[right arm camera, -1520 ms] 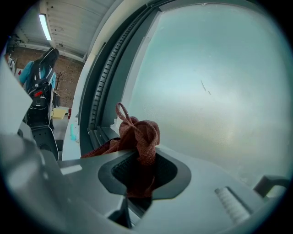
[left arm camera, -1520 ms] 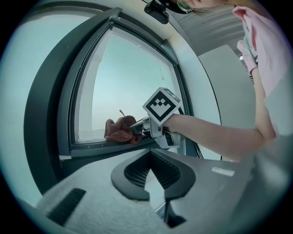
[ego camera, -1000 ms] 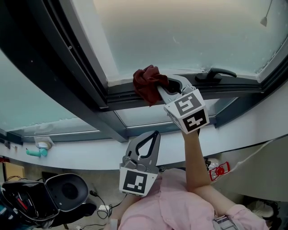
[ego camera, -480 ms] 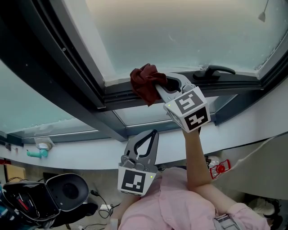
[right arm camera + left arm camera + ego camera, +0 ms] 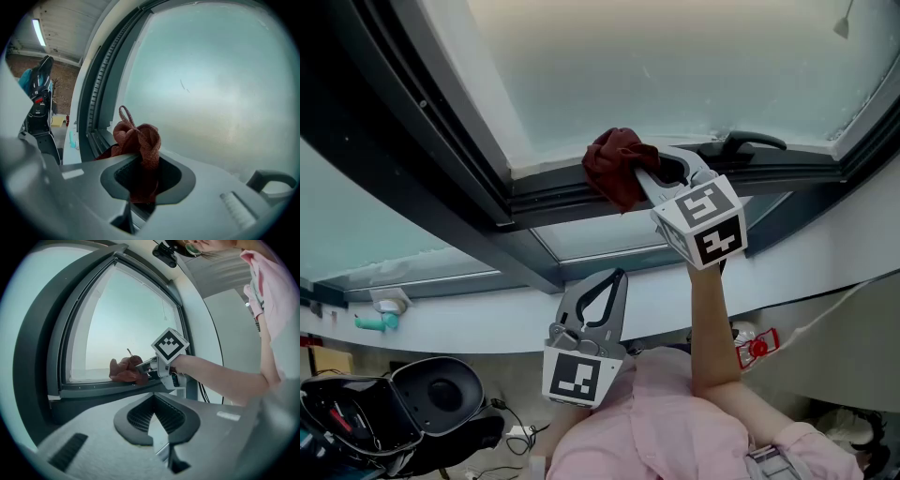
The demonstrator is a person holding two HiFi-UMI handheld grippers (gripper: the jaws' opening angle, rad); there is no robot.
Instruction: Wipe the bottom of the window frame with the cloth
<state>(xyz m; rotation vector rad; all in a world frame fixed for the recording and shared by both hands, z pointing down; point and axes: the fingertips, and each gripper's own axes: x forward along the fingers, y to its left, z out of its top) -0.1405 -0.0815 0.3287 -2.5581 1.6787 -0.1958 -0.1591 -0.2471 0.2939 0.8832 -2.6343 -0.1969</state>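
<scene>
The frosted window pane (image 5: 675,75) fills most of the head view, with the dark window frame (image 5: 546,199) running along its lower edge. The right gripper (image 5: 654,171) reaches up to that bottom rail, its jaws clamped on the cloth (image 5: 617,161). The left gripper (image 5: 620,281) hangs lower, well apart from the frame, its jaws closed together on nothing. The dark red cloth is bunched and presses against the rail, near the black window handle (image 5: 752,143).
</scene>
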